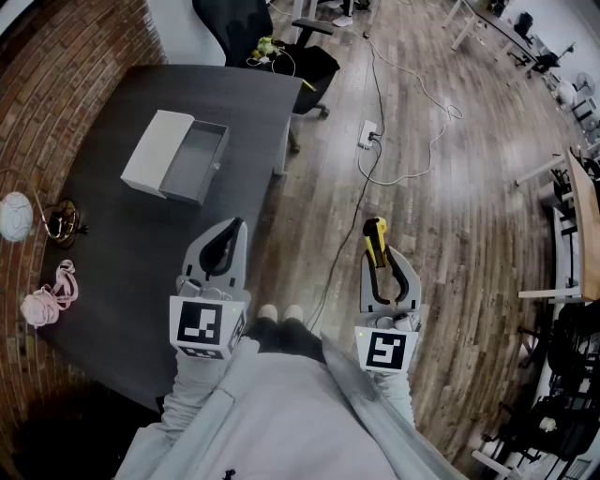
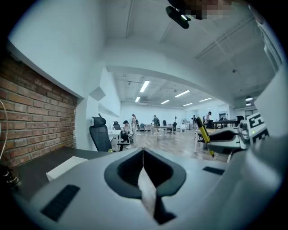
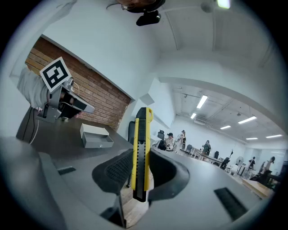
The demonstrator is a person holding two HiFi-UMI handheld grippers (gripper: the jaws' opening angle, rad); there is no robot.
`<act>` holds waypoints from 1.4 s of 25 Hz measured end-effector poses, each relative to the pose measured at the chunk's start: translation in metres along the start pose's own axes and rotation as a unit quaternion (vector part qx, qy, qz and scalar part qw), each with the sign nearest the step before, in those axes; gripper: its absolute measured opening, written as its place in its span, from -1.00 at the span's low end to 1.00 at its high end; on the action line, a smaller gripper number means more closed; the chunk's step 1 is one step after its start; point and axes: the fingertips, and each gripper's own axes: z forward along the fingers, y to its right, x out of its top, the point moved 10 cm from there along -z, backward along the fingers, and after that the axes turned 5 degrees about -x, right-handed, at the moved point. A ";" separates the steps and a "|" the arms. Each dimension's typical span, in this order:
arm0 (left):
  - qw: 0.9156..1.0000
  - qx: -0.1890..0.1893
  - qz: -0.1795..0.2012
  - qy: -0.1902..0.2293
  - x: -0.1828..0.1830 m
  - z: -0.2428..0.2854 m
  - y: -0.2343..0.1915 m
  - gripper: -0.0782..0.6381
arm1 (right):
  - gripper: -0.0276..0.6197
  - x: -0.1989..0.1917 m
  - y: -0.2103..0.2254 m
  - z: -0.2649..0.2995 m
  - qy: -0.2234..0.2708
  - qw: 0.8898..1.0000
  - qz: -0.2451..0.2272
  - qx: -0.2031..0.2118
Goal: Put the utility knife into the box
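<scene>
Sleeves (image 1: 281, 412): grey, mine, at the bottom of the head view, one arm behind each tool.
Left tool (image 1: 231, 232): I hold it over the surface, close to its right edge. In its own view the jaws meet along a single seam and carry nothing.
Right tool (image 1: 382, 255): I hold it out over the floor, to the right of the surface, roughly level with the left tool. Its jaws are clamped on the knife.
Knife (image 3: 140, 139): yellow and black, standing upright between the right tool's jaws, its top end well above the jaw tips. In the head view it points away from me over the floorboards. It is well apart from the box.
Surface (image 1: 131, 244): dark grey, running from my left side toward the far wall.
Cord (image 1: 52, 292): pink, bunched near the left edge of the surface.
Ball (image 1: 15, 216): white, at the left edge, farther along than the cord.
Box (image 1: 157, 150): on the far part of the surface, a white sleeve with a grey tray slid out to the right, open side up.
Floor (image 1: 441, 216): wood planks, with a white cable trailing across.
Power strip (image 1: 367, 137): white, on the floor beyond the right tool.
Chair (image 1: 239, 28): black, past the far end of the surface.
Wall (image 1: 56, 75): brick, along the left of the surface.
People (image 3: 180, 140): small figures at desks, deep in the room.
</scene>
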 end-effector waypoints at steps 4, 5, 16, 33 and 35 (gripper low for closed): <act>1.000 -0.002 0.001 -0.007 -0.002 0.006 0.008 -0.73 | -0.53 -0.004 0.011 0.000 0.002 1.000 0.009 -0.002; 1.000 -0.001 0.000 -0.008 -0.002 0.008 0.009 -0.73 | -0.53 -0.005 0.013 0.001 0.002 1.000 0.009 -0.002; 0.999 -0.020 0.026 -0.010 0.006 0.046 0.008 -0.73 | -0.53 -0.021 0.029 0.021 -0.011 0.999 0.027 -0.018; 0.999 0.023 -0.019 0.015 0.011 0.161 -0.058 -0.73 | -0.53 -0.017 0.054 0.175 -0.020 0.999 0.006 0.047; 0.999 0.025 -0.025 0.021 0.016 0.179 -0.066 -0.73 | -0.53 -0.014 0.061 0.195 -0.018 0.999 0.010 0.049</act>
